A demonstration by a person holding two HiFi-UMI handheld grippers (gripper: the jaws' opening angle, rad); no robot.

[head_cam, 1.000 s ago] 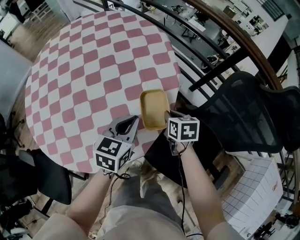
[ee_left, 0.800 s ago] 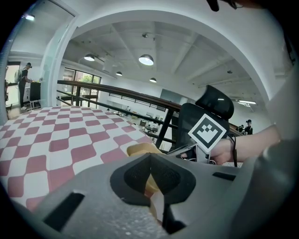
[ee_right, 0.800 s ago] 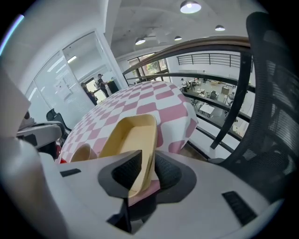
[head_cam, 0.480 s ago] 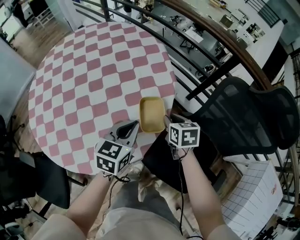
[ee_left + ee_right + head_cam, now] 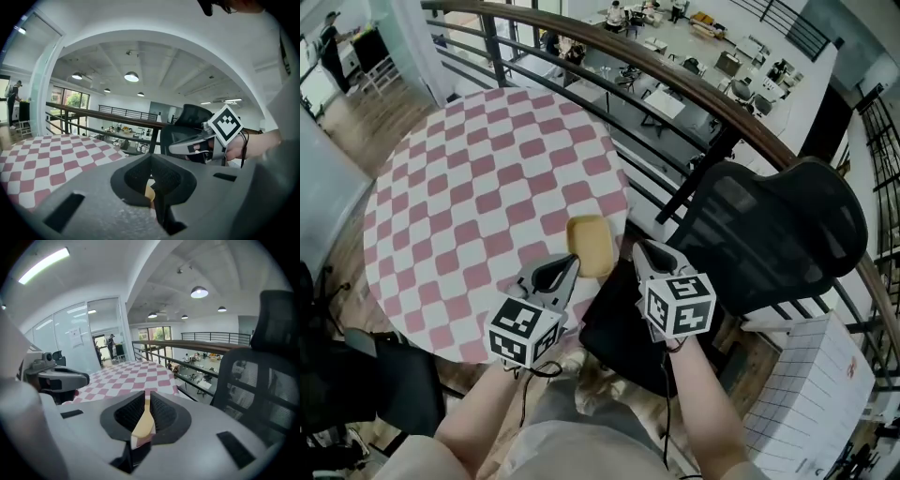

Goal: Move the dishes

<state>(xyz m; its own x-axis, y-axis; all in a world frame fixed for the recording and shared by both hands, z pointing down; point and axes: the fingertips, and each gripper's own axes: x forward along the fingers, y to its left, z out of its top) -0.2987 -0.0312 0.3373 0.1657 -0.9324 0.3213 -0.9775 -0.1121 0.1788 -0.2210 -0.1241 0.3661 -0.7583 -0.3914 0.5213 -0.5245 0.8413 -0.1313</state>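
A yellow rectangular dish (image 5: 591, 246) lies on the pink-and-white checked round table (image 5: 487, 169), close to the edge nearest me. My left gripper (image 5: 570, 262) hovers just left of it with its jaws together and nothing in them; the dish (image 5: 149, 191) shows below its pads. My right gripper (image 5: 639, 247) hangs right of the dish, above the table's edge and apart from the dish. Its jaws have just been closing and stand a narrow slit apart, with nothing between them. Through that slit I see the dish (image 5: 144, 423) down on the table.
A black mesh office chair (image 5: 769, 234) stands right of the table, its seat under my right arm. A dark railing with a wooden handrail (image 5: 675, 84) curves behind the table, with an open hall far below. My legs are at the table's near edge.
Both grippers have risen away from the table. The right one, at the dish's right rim a second ago, now hangs clear of it. The dish stays on the table.
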